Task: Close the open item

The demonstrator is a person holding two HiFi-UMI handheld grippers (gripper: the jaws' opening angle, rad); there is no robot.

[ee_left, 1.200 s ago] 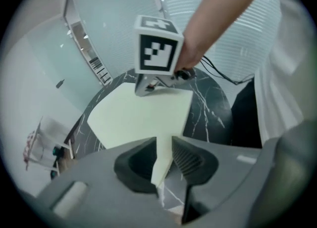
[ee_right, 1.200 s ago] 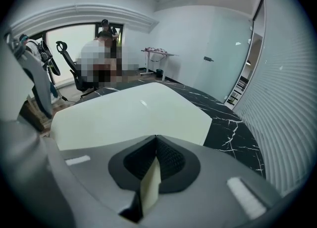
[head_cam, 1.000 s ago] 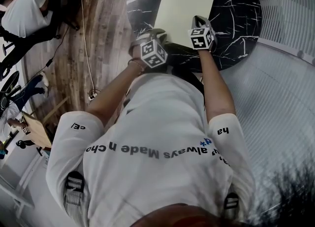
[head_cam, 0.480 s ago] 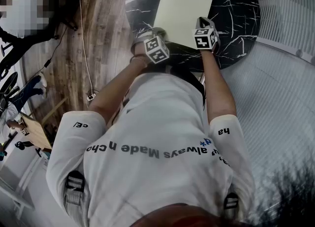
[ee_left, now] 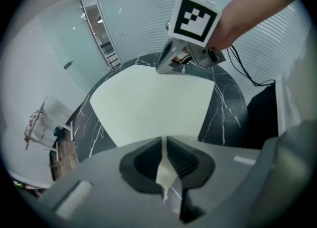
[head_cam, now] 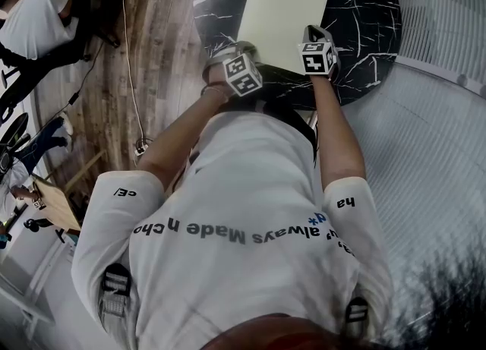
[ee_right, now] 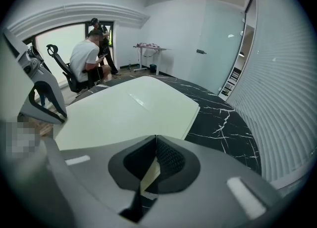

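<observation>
Two grippers are on one item. The cream folder (head_cam: 282, 13) lies on the round black marble table (head_cam: 368, 33), at 12 o'clock in the head view, its long side running away from the person and skewed slightly toward 1 o'clock.

Left gripper (ee_left: 164, 142): it sits at the folder's near corner, at about 7 o'clock of the sheet. Its jaws have just been closing. In its own view the two pads stand almost together, with the folder's cream edge pinched between them. It points steeply down.

Right gripper (ee_right: 155, 143): it is at the near edge toward 5 o'clock of the folder. Its pads are pressed together on a thin cream strip of the same edge, so it is pinching the folder too. The two grippers are near each other, both on the near edge, with bare cream surface between them.

Folder surface: it is flat and blank, and the right gripper view shows a faint crease line across it. I cannot tell whether the pinched edge is lifted off the table.

Surroundings: there is wood floor (head_cam: 156, 52) at 9 to 11 o'clock of the table. A seated person in a white shirt (head_cam: 34, 14) is at 10 o'clock in the head view, well apart. A ribbed white wall (head_cam: 444, 151) is at 3 o'clock.
</observation>
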